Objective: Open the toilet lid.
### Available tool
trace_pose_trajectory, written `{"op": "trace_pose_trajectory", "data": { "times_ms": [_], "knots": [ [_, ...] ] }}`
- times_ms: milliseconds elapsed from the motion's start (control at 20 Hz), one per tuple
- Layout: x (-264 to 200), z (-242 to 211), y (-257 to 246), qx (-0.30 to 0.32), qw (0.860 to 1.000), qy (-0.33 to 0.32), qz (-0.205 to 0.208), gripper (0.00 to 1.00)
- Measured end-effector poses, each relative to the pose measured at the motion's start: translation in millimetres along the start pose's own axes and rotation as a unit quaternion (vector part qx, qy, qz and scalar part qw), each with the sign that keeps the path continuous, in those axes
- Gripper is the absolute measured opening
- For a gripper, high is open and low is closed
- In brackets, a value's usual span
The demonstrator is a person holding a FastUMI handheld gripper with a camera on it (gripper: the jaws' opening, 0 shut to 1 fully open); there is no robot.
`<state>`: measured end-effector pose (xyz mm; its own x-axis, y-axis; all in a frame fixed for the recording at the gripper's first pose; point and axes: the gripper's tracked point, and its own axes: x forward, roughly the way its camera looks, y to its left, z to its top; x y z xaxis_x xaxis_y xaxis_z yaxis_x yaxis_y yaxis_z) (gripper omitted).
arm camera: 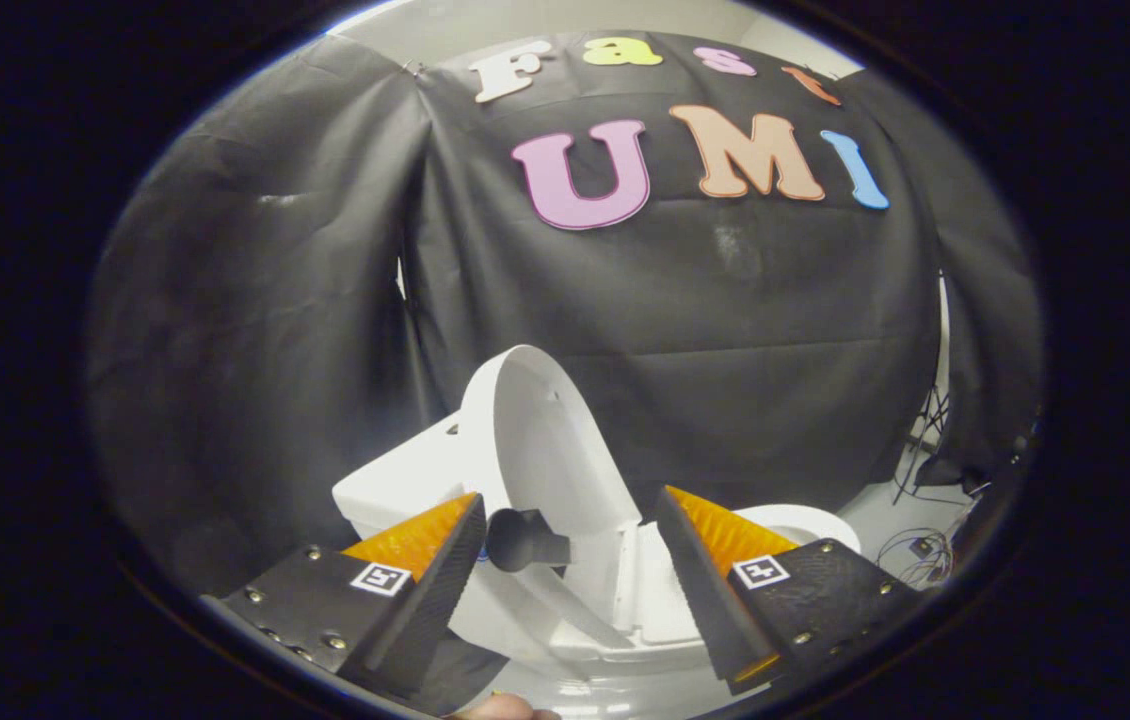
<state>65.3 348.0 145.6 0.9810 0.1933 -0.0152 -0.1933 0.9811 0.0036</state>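
Note:
A white toilet (395,490) stands just ahead of my fingers, against the black cloth wall. Its lid (545,450) is raised and stands nearly upright, leaning back toward the tank. A small dark knob (523,540) sticks out from the lid's lower part, close to my left finger. The seat rim (805,522) shows beyond my right finger. My gripper (570,550) is open, its fingers wide apart on either side of the lid's lower edge, and nothing is pressed between them.
Black cloth hangs behind and to both sides of the toilet. Loose cables (915,550) lie on the pale floor to the right, with more wires running up by the cloth's right edge (930,440).

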Motion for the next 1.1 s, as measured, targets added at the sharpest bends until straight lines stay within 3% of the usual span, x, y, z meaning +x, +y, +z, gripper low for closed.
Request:
{"op": "trace_pose_trajectory", "data": {
  "times_ms": [650,800,1100],
  "knots": [
    [-26.8,15.4,-119.5,0.013,0.998,-0.027,-0.053,1.00],
    [-33.7,15.4,-144.8,-0.007,0.997,-0.028,-0.071,1.00],
    [-32.0,-0.9,-167.4,-0.021,0.998,-0.008,-0.057,1.00]
  ]
}}
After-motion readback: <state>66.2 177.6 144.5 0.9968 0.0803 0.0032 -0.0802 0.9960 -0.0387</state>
